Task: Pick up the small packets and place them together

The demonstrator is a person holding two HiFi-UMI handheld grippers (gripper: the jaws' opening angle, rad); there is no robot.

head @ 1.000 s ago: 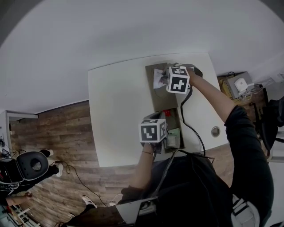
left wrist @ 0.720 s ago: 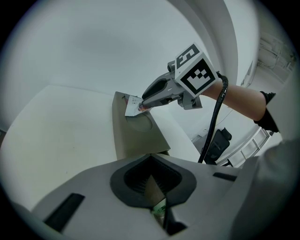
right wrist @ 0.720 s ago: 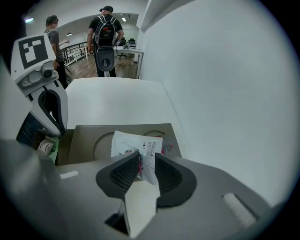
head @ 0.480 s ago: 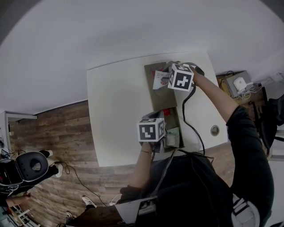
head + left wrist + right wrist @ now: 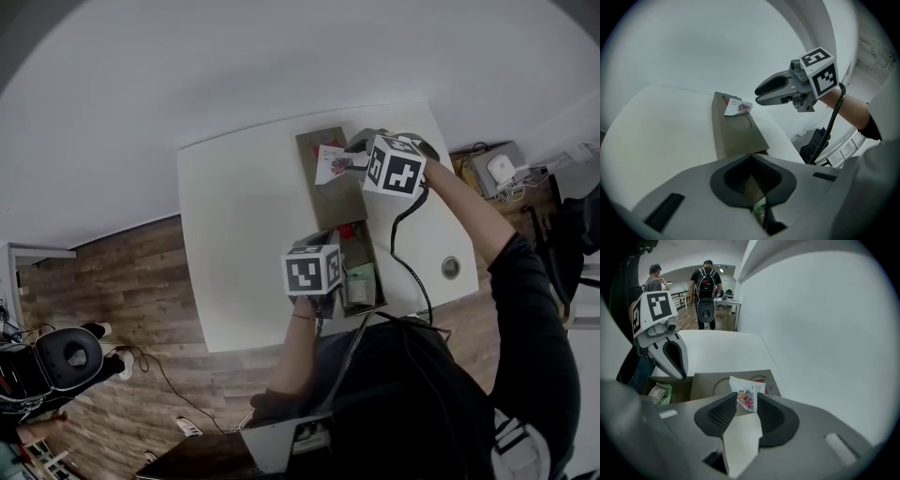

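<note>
Table: white, with wooden floor to its left and near side.
Left hand-held gripper: at the near left of the cardboard box, pointing down at a slant. Its jaws are drawn together at the tips, and a strip of the box's brown wall sits between the pads.
Cardboard box: open, at the near middle of the table, with its long side running away from the person.
Green packet: lies inside the box toward its near right, just right of the left hand-held gripper. Something small and red lies at the box's far end, but it is too small to tell what it is.
Flap: folded out flat on the table beyond the box, with bare brown card over most of it.
Small packet: white with a coloured print. It lies on the far end of the flap, apart from the green packet in the box.
Right hand-held gripper: raised over the far right of the flap, tilted steeply down. Its jaws have just been opening and stand partly apart. The small packet shows in line between them but lies below on the flap, clear of both pads, so nothing is held.
Cable: black, running from the right hand-held gripper back across the table toward the person.
</note>
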